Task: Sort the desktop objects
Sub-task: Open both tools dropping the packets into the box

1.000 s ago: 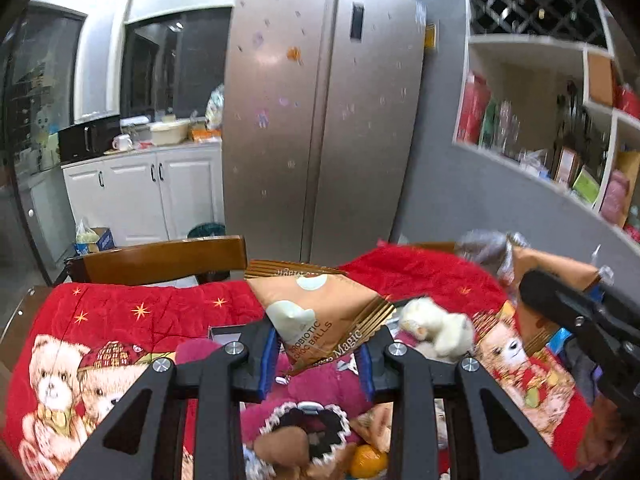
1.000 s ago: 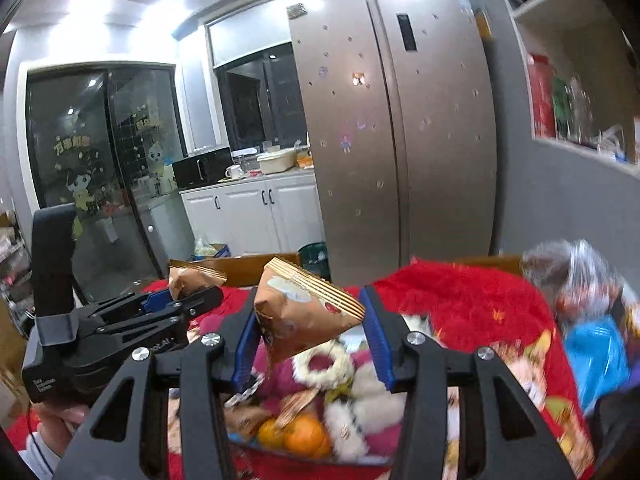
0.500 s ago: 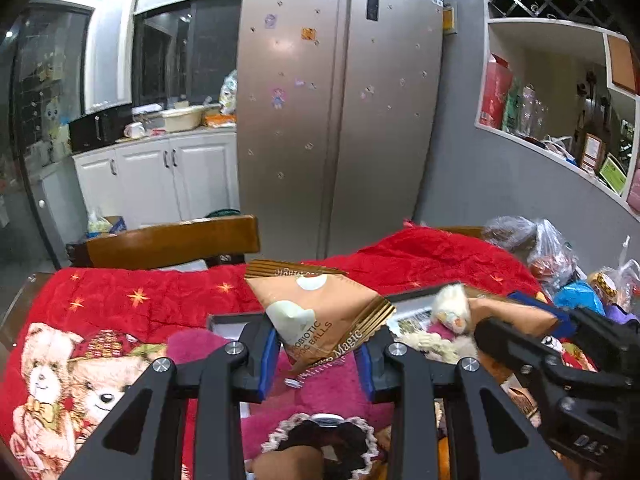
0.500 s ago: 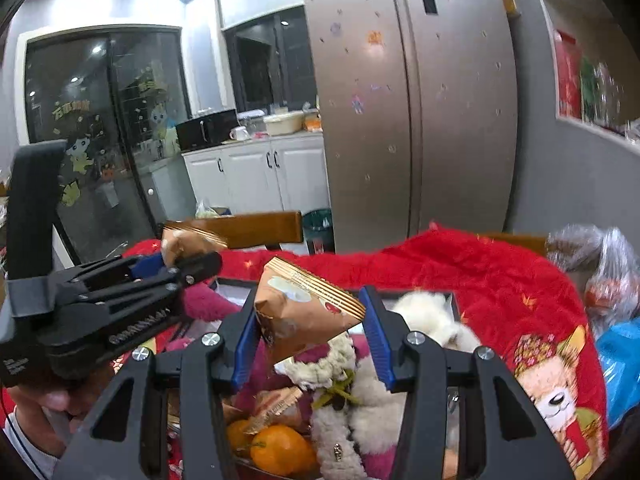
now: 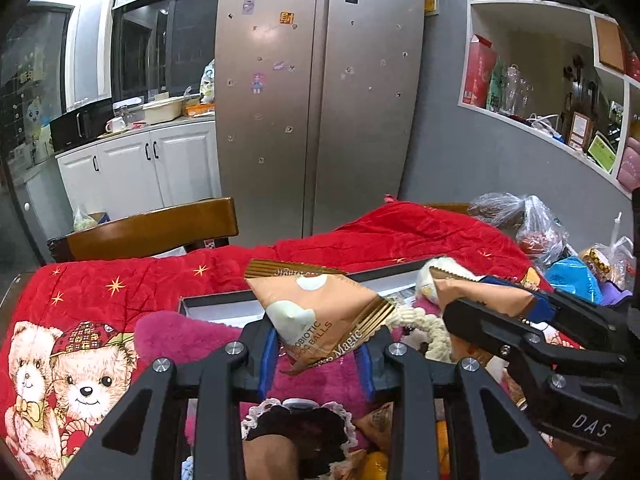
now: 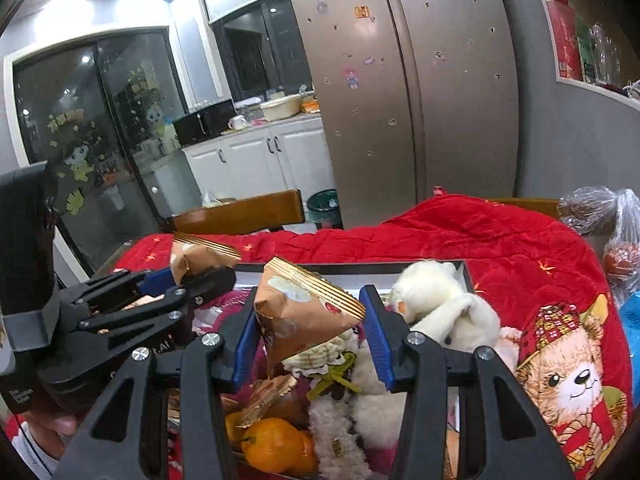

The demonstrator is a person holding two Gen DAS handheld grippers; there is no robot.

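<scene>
A: What do the two grippers hold?

B: Each holds a tan triangular snack packet. The left gripper (image 5: pixel 316 354) has its jaws partly closed on one packet (image 5: pixel 316 316), the blue pads pressing its lower sides. The right gripper (image 6: pixel 310 338) has its jaws a little wider, clamped the same way on the other packet (image 6: pixel 304 312).

A: Where are they?

B: Both hang side by side above a shallow dark tray (image 6: pixel 360 267) on a table covered by a red teddy-bear cloth (image 5: pixel 120 280). The packets are in the air, clear of the tray's contents.

A: What lies in the tray?

B: A white plush toy (image 6: pixel 444 308) at the far right corner, a pink plush (image 5: pixel 180 336) on the left, oranges (image 6: pixel 272 444) at the near edge, and more wrappers below the jaws.

A: And around the table?

B: A wooden chair (image 5: pixel 152 228) stands behind it, then a steel fridge (image 5: pixel 320 92). Plastic bags (image 5: pixel 532 232) sit at the table's right end. A hand (image 6: pixel 52 420) grips the left gripper's handle.
</scene>
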